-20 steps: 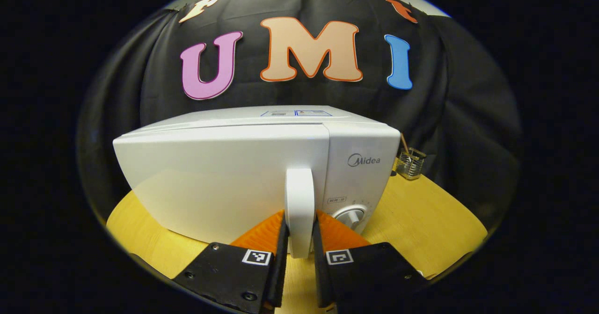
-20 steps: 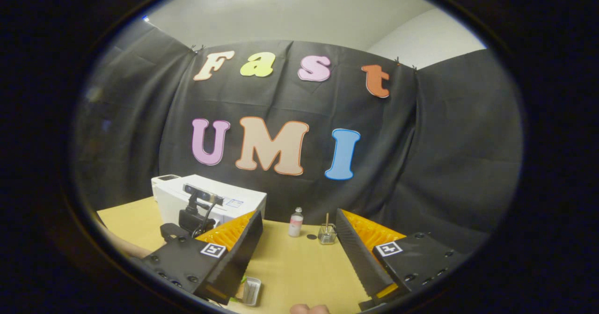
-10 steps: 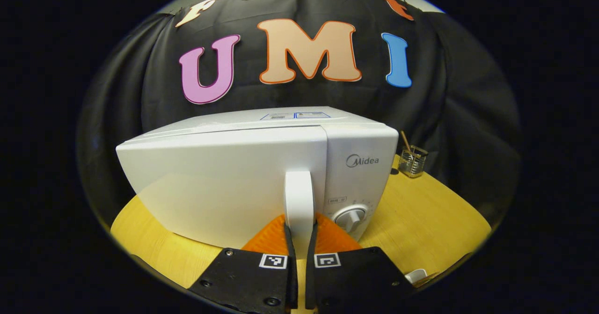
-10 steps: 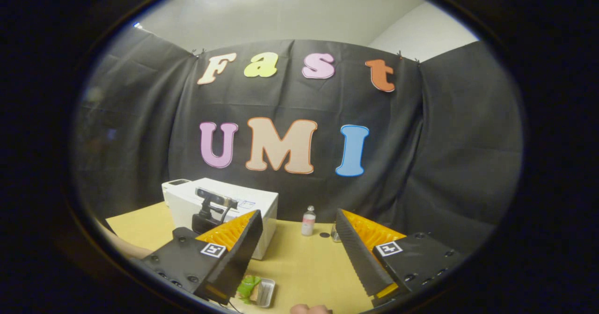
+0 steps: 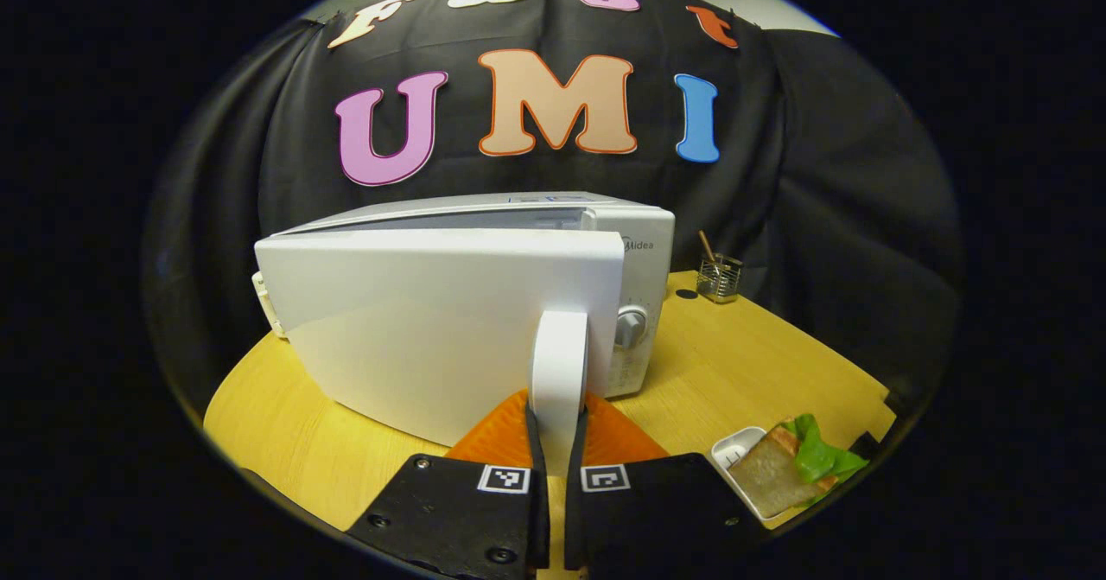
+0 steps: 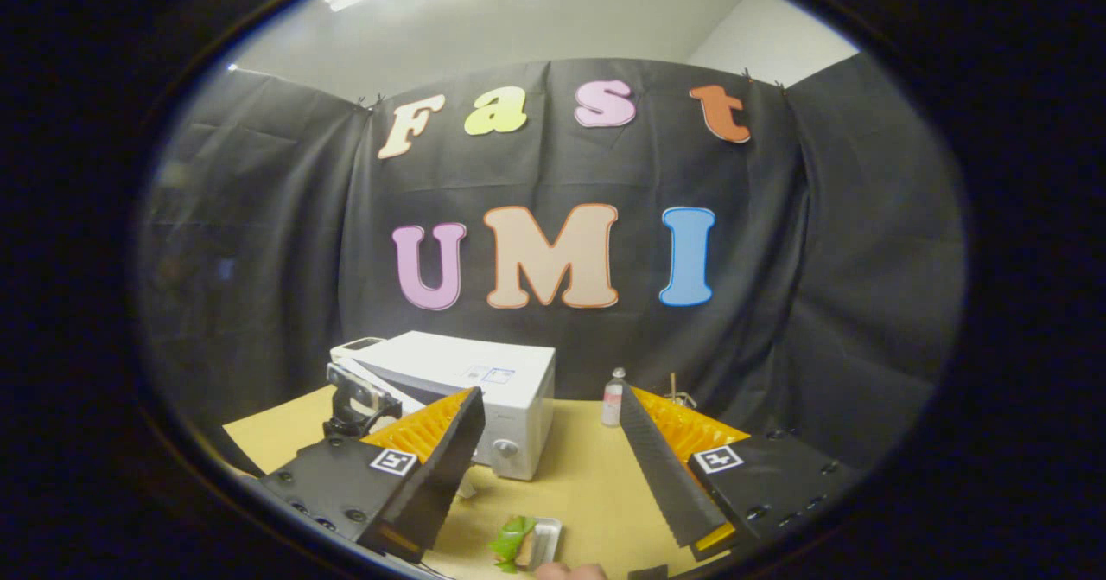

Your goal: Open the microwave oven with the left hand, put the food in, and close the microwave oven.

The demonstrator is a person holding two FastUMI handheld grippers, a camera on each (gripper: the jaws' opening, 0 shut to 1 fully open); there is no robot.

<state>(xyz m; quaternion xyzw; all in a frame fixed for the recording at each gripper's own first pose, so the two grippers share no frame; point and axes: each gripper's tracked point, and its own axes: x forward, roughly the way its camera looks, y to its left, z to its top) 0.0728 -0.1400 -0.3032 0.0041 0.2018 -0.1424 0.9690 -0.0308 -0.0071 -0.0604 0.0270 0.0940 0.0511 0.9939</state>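
The white microwave (image 5: 644, 251) stands on the wooden table with its door (image 5: 432, 321) swung partly out toward me. My left gripper (image 5: 557, 414) is shut on the door's upright white handle (image 5: 560, 347). A slice of bread with green lettuce (image 5: 782, 472) lies in a small white tray at the table's right front. In the right gripper view, the microwave (image 6: 471, 377) sits left of centre and the food tray (image 6: 529, 541) lies low between the fingers. My right gripper (image 6: 553, 468) hangs open above the table, holding nothing.
A small glass holder with a stick (image 5: 719, 276) stands behind the microwave's right side. A little bottle (image 6: 612, 397) stands near the back of the table (image 6: 579, 476). A person's fingertip (image 6: 570, 571) shows at the bottom edge.
The left gripper closed on the handle and pulled, and the door swung partly open. The right gripper view has shifted, bringing the microwave and the food tray more toward the centre.
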